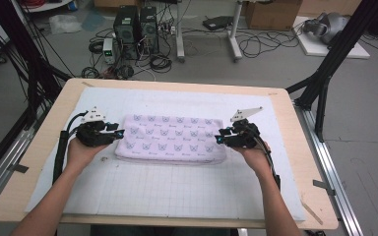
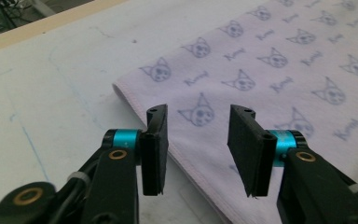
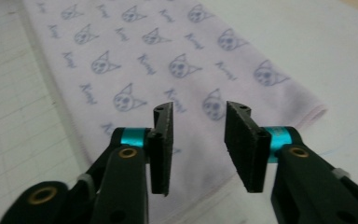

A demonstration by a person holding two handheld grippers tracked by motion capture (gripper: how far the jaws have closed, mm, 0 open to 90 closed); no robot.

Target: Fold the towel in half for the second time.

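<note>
Our left claw (image 2: 198, 149) stands part open with nothing between its pads, poised just above the left short end of the folded towel (image 1: 171, 139). In the left gripper view the hemmed edge runs under and between the jaws, but the pads do not press on it. Our right claw (image 3: 198, 147) mirrors this at the other short end: jaws apart, empty, the cloth's edge and corner lying below them. Seen from the high view, the left claw (image 1: 119, 133) and right claw (image 1: 219, 138) face each other across the towel, each right at its end.

The towel, pale lilac with a printed cat-face pattern, lies flat as a long folded band in the middle of the white gridded mat (image 1: 177, 191) that covers the bench (image 1: 295, 147).

We judge that we are between folds: the cloth rests on its own and both claws are free at its ends. The next move, as we read it, calls for lowering each claw so that one pad slips under the layered edge, closing on all layers together, then lifting both ends evenly so the band does not skew or come unfolded.
</note>
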